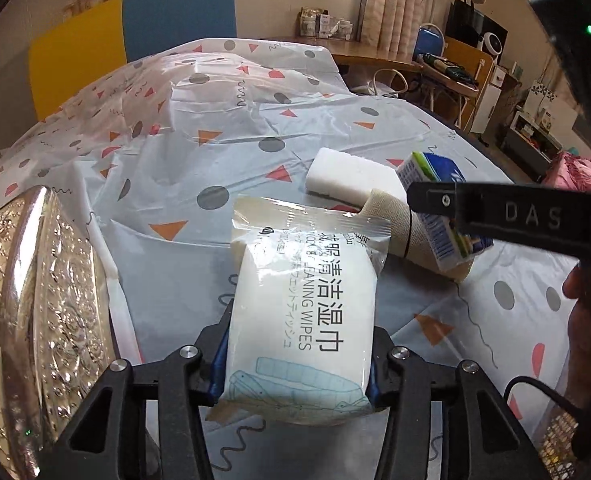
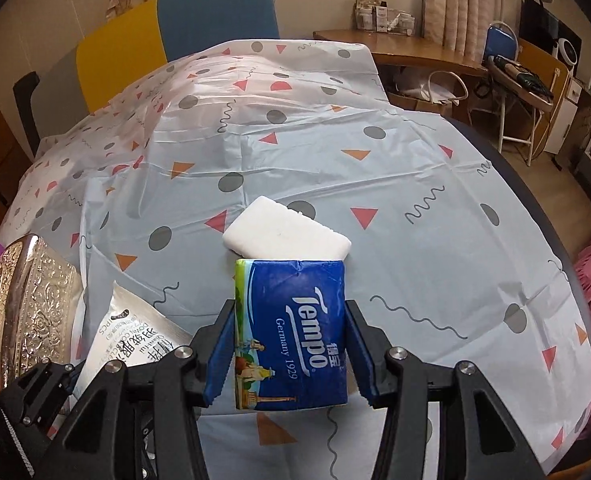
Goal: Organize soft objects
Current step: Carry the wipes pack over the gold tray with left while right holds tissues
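Observation:
My left gripper point(image 1: 295, 380) is shut on a white pack of cleaning wipes point(image 1: 303, 320) and holds it over the table. My right gripper point(image 2: 289, 360) is shut on a blue Tempo tissue pack point(image 2: 291, 332); that pack also shows in the left wrist view point(image 1: 439, 208), held by the right gripper's black finger point(image 1: 495, 216). A white sponge block point(image 2: 287, 234) lies on the tablecloth just beyond the tissue pack, also in the left wrist view point(image 1: 347, 176). A beige rolled bandage point(image 1: 399, 224) lies beside the sponge. The wipes pack shows at lower left of the right wrist view point(image 2: 135, 336).
A silver embossed tissue box point(image 1: 43, 312) stands at the left, also in the right wrist view point(image 2: 27, 308). The patterned plastic tablecloth point(image 2: 375, 152) covers the table. Blue and yellow chairs point(image 2: 215, 8) stand behind. A wooden desk point(image 2: 407, 48) and shelves are at the right.

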A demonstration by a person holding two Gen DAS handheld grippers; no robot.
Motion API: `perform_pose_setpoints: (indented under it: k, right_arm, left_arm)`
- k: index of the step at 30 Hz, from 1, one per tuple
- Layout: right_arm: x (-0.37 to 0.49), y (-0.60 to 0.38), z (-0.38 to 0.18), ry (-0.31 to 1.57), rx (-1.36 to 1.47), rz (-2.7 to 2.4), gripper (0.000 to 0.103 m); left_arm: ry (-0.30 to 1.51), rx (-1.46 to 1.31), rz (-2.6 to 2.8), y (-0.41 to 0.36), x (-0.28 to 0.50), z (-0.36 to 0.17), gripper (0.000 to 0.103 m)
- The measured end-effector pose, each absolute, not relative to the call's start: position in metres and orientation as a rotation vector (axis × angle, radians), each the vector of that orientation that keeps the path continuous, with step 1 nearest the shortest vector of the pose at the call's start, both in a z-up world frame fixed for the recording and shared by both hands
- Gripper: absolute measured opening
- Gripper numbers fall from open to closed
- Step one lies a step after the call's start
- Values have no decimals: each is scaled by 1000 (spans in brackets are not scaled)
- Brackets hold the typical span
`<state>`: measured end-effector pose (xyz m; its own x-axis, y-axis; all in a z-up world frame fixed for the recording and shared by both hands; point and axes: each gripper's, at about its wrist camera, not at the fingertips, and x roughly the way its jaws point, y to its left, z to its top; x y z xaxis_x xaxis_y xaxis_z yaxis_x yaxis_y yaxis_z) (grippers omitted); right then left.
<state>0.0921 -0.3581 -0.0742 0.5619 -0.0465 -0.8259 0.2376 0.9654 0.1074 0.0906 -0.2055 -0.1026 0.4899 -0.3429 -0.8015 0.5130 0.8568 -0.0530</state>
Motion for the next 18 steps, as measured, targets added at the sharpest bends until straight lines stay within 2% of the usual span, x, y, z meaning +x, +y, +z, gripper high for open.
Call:
perform_pose_setpoints:
  k: [18]
  right_arm:
    - [92, -318, -69, 917, 107, -2, 51]
  left_arm:
    - [827, 105, -387, -173, 155, -23, 51]
